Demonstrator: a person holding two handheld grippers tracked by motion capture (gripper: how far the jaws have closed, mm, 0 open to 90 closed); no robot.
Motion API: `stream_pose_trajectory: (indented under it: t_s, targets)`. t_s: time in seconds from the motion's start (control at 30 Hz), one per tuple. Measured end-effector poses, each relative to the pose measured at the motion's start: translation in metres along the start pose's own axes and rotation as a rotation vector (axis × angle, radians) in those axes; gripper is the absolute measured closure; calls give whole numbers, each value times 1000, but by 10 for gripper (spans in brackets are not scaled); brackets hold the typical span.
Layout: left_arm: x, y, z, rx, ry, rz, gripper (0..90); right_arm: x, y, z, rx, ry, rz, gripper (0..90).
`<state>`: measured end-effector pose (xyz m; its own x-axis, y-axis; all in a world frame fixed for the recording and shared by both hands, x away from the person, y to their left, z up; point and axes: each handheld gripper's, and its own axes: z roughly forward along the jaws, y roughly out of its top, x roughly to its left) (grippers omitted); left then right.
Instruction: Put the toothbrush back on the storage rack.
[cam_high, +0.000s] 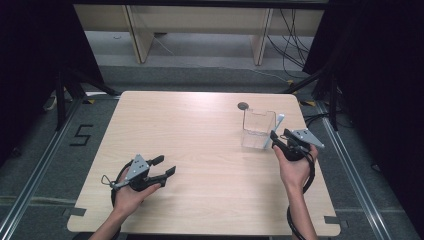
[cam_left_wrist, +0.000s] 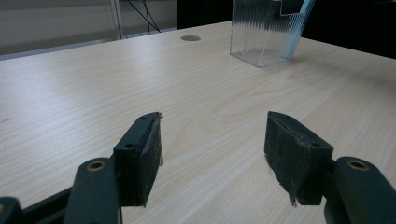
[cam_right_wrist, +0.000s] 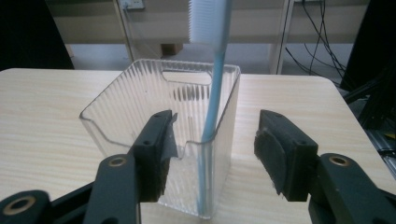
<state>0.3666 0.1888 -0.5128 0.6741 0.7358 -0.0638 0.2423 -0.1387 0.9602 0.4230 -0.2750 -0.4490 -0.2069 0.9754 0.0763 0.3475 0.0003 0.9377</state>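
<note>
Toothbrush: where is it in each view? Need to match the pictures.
High view: toothbrush leans at the right side of the clear container, right of centre, just ahead of the right tongs.
Left gripper view: top right, a blue sliver behind the ribbed wall.
Right gripper view: centre, upright, bristles at top.
Shared landmark: the clear container.

The table (cam_high: 200, 150) is bare wood across its left, middle and lower parts in the high view, so a gripper could pass freely there. The one obstacle is a clear ribbed box (cam_high: 258, 129) at the upper right, with a toothbrush (cam_high: 274, 131) leaning up out of its right corner. A flat dark disc (cam_high: 243, 105) lies just behind the box. Beyond the far edge, wooden legs (cam_high: 137, 35) stand on the floor.
</note>
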Motion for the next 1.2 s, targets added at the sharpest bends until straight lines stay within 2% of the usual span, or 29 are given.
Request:
stream_pose_trajectory:
  t_s: [0.23,0.3,0.33,0.43,0.47,0.53,0.57,0.67,0.7,0.77,0.83,0.9,0.93,0.97,1.03,1.07,1.2]
  targets:
    - [1,-1,-1,1,0,1,364,5,-6,-8,13,16,0,445]
    - [1,-1,-1,3,1,-1,363,5,-8,-10,16,14,-14,444]
    - [1,-1,-1,3,1,-1,363,7,-9,-12,24,13,4,443]
    - [2,-2,0,-10,-4,-8,363,6,-12,-15,25,19,-15,441]
    - [2,-2,0,-10,-4,-8,363,9,-14,-17,24,18,19,441]
    - [2,-2,0,-10,-3,-7,363,9,-16,-20,37,23,-9,440]
    - [2,-2,0,-10,-3,-7,363,10,-18,-21,27,21,-1,440]
    - [1,-2,-1,0,3,-6,362,10,-22,-25,27,26,-16,440]
    - [1,-2,-1,2,4,-6,362,12,-23,-27,38,28,11,439]
    - [2,-2,-2,2,5,-6,362,9,-25,-29,27,39,-24,439]
    - [2,-2,-2,1,3,-5,363,10,-29,-33,30,32,-24,439]
    - [2,-2,-1,-6,0,-6,363,12,-32,-36,44,38,-1,439]
    - [2,-2,-1,-9,-2,-6,363,12,-35,-37,34,34,-2,439]
    - [2,-2,-1,-8,-1,-6,363,11,-37,-37,25,36,-26,439]
    - [2,-2,-2,3,6,-4,363,12,-40,-41,44,51,-7,439]
    - [2,-2,-2,3,6,-4,363,12,-42,-42,47,36,-8,439]
    - [2,-2,-2,4,7,-4,362,12,-46,-47,44,41,-4,439]
